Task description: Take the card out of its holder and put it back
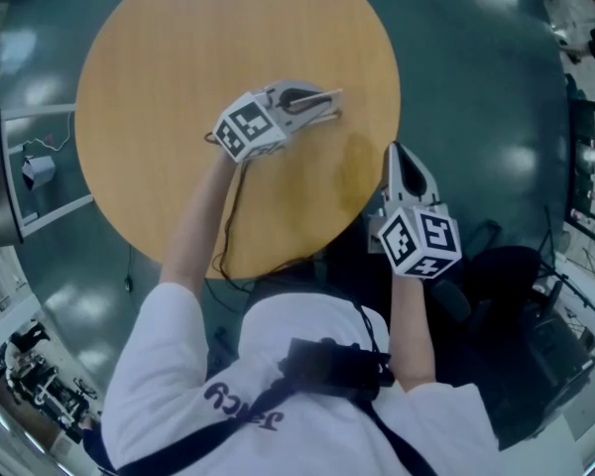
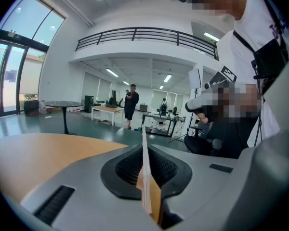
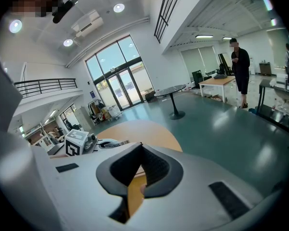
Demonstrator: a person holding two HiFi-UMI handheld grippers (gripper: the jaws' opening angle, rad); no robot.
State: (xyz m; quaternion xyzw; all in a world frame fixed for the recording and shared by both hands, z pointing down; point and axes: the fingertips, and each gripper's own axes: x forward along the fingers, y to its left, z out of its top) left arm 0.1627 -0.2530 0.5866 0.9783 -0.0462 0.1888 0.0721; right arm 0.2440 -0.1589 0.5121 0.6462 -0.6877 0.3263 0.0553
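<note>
Shirt (image 1: 278, 365) nearest – dark print on back, not readable. Left claw (image 1: 334, 103) over round worktop (image 1: 169, 77), well inside rim, clamped on thin white card (image 2: 144, 167), edge-on. Right claw (image 1: 393, 151) at worktop's near-right rim, jaws together, nothing between – teal floor (image 1: 476, 97) beyond.

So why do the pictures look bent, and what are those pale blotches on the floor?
Head view: the wide lens curves the room around the round table; the blotches are likely ceiling lights mirrored in the glossy floor. Left gripper view: the railing bows, corners go dark. Right gripper view: same bowing, doors glow bright.
</note>
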